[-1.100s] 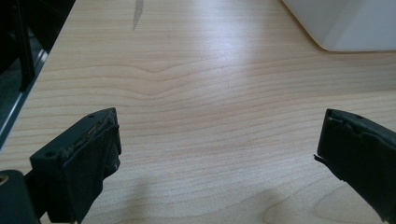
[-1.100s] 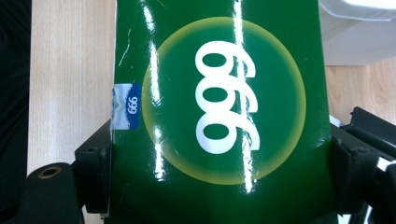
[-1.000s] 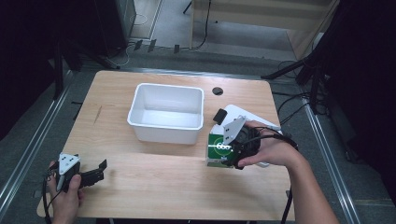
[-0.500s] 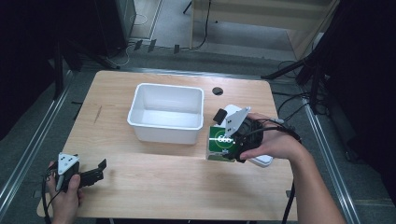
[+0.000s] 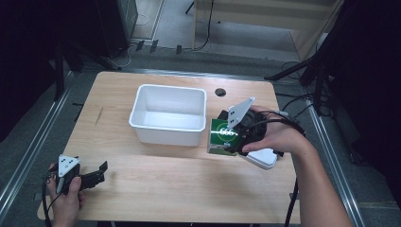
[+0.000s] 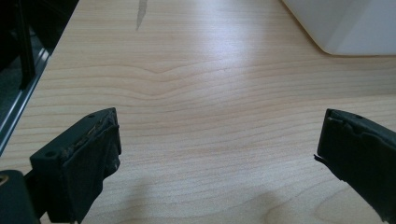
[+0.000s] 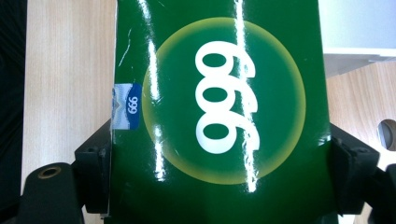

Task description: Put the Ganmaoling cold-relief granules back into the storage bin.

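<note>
A green box point(image 5: 220, 137) marked "999" in a yellow circle is held just right of the white bin point(image 5: 169, 114), with my right gripper point(image 5: 231, 137) shut on it. In the right gripper view the green box point(image 7: 219, 107) sits between both black jaws, which press its two sides. My left gripper point(image 5: 97, 174) rests at the table's front left corner, open, with bare wood between its jaws in the left gripper view point(image 6: 219, 154).
A white flat object point(image 5: 262, 158) lies on the table under the right hand. A round cable hole point(image 5: 220, 92) sits behind the bin. The wooden table point(image 5: 179, 189) has bare room across its front; metal rails run along both sides.
The right gripper has lifted the green box and carried it a little toward the bin's right wall. The left gripper has stayed put.
</note>
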Demonstrator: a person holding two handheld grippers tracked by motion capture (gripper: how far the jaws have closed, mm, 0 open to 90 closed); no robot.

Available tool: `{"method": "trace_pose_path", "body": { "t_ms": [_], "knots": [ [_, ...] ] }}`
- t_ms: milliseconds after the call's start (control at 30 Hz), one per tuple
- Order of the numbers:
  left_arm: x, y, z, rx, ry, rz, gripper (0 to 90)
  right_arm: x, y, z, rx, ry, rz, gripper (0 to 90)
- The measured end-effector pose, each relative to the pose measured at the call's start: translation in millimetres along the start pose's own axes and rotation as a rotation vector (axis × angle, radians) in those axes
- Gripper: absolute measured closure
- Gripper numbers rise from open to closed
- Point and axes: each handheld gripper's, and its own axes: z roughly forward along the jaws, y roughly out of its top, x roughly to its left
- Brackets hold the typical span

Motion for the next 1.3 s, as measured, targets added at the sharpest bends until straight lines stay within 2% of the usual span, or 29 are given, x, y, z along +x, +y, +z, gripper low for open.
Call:
{"method": "trace_pose_path", "body": {
  "t_ms": [200,800,1300],
  "knots": [
    [0.2,0.1,0.0,0.000,-0.001,-0.001,0.2,-5.5,7.5,-1.2,-0.016,0.001,-0.006,17.0],
    [0.4,0.0,-0.2,-0.002,0.000,-0.005,0.2,-24.2,32.6,-7.7,-0.017,0.004,-0.011,17.0],
    [0.6,-0.1,-0.5,0.000,-0.003,-0.004,0.2,-44.0,43.1,3.5,-0.034,0.007,0.003,17.0]
  ]
}}
